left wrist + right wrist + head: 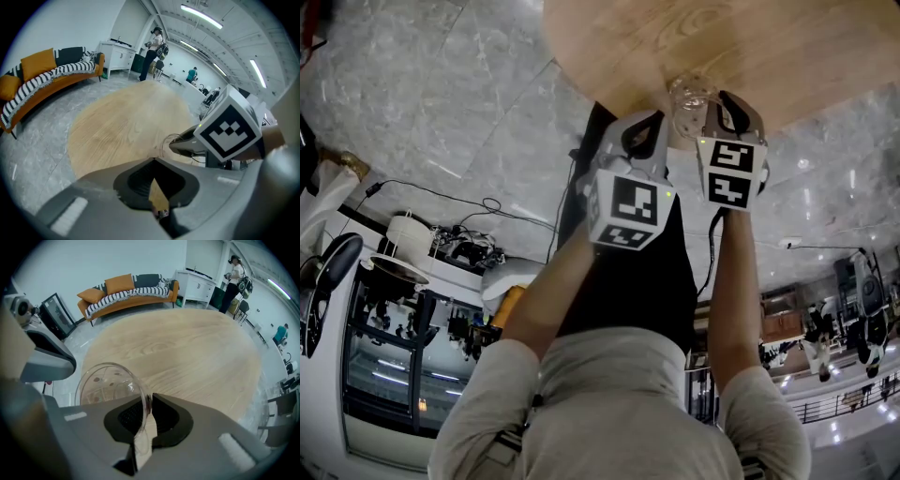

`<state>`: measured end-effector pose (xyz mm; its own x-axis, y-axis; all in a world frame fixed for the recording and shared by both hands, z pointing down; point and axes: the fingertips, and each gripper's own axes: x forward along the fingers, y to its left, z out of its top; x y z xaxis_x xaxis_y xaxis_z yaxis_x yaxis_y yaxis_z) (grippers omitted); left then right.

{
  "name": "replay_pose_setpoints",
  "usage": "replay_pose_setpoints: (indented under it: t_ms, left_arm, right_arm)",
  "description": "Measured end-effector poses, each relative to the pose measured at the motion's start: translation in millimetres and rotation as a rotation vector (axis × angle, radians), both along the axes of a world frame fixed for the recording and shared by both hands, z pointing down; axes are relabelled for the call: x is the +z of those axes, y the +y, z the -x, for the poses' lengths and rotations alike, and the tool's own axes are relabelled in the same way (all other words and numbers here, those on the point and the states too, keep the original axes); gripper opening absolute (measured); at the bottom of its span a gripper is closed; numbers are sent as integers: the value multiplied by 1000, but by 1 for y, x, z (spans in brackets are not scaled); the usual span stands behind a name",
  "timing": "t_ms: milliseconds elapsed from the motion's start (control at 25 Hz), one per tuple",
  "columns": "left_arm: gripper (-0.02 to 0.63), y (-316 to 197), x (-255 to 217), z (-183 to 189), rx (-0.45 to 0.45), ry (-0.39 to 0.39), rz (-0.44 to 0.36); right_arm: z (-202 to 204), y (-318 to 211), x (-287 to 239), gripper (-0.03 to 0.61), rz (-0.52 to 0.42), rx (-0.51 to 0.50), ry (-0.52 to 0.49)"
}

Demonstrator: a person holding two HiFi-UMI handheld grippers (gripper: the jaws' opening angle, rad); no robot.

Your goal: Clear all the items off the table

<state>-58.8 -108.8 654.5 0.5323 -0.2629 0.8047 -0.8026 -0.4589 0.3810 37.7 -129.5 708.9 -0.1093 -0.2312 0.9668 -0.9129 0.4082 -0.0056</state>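
A clear glass (692,98) hangs over the near edge of the round wooden table (787,47). My right gripper (719,111) is shut on the glass (110,380); its rim passes between the jaws of that gripper (144,411). Just to the left, my left gripper (645,131) hovers over the table edge. Its jaws stand together with nothing between them in the left gripper view (154,183). From there the right gripper's marker cube (228,127) shows close by, with the thin glass rim (168,140) beside it. The wooden top (187,352) carries nothing else that I can see.
An orange sofa (126,294) with a striped blanket stands beyond the table on the grey marble floor (422,84). A white cabinet (197,284) and a standing person (233,282) are further back. A black case (57,314) sits on the floor to the left.
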Motion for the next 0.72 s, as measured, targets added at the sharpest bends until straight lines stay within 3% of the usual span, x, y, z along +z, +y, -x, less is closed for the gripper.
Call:
replay_pose_setpoints:
  t_ms: [720]
  left_arm:
    - [20, 10, -14, -3, -54, 0, -35]
  right_arm:
    - [-10, -1, -27, 31, -88, -3, -1]
